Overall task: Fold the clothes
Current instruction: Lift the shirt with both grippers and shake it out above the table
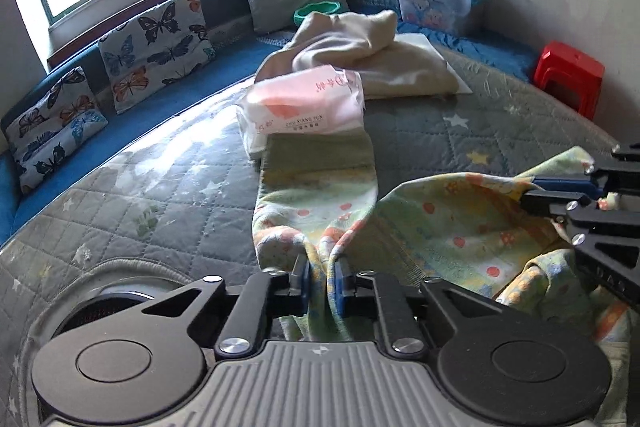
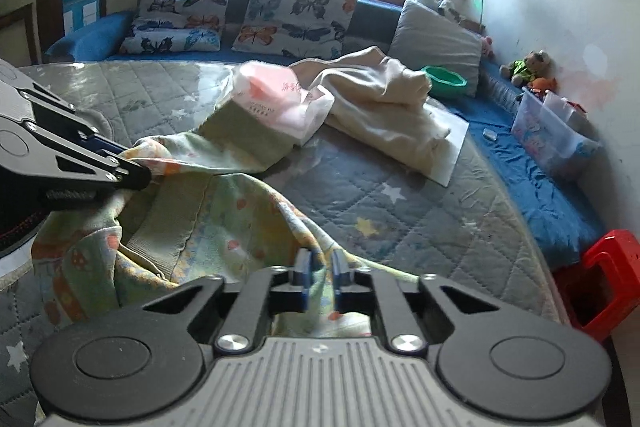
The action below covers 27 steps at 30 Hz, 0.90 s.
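The left gripper (image 1: pixel 322 279) and right gripper (image 2: pixel 320 269) each pinch an edge of the printed green garment (image 1: pixel 432 223) between their fingers, so it hangs lifted between them, its far end trailing on the bed (image 1: pixel 152 195).

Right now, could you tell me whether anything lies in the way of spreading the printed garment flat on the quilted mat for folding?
Yes. A pink-and-white plastic packet lies on the printed garment's far end, pinning it to the quilted mat. Behind it sits a cream cloth pile. Both the left tool and right tool already grip the garment.
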Tool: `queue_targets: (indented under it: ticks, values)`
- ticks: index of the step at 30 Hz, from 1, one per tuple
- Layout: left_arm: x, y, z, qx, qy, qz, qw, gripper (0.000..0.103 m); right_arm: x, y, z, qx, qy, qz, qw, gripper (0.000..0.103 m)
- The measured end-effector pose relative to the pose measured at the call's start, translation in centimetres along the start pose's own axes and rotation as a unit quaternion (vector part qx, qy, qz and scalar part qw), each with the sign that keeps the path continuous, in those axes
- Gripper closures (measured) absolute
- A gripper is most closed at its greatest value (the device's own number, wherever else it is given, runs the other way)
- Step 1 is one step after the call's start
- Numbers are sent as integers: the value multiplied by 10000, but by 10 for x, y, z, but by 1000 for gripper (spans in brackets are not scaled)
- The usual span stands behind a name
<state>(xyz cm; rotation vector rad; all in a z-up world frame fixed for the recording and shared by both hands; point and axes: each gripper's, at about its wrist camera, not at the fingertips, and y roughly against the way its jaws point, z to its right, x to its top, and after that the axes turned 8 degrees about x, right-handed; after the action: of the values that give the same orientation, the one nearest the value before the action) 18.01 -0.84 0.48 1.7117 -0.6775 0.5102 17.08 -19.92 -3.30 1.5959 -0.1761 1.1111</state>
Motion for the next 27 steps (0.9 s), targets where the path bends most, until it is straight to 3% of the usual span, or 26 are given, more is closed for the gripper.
queue_targets:
  ticks: [3,18,27]
  values:
    - [-4,11,-7,-6,103,85,9999,92,11,14,5,-117,46,141,9998,99]
    - [-46,82,-50,-34,525,419,9977,93,-3,109,19,-489,-50,944,9943,100]
    - [-86,119,-72,73,728,450,9963,93,-38,158,20,-745,-114,915,9930,100]
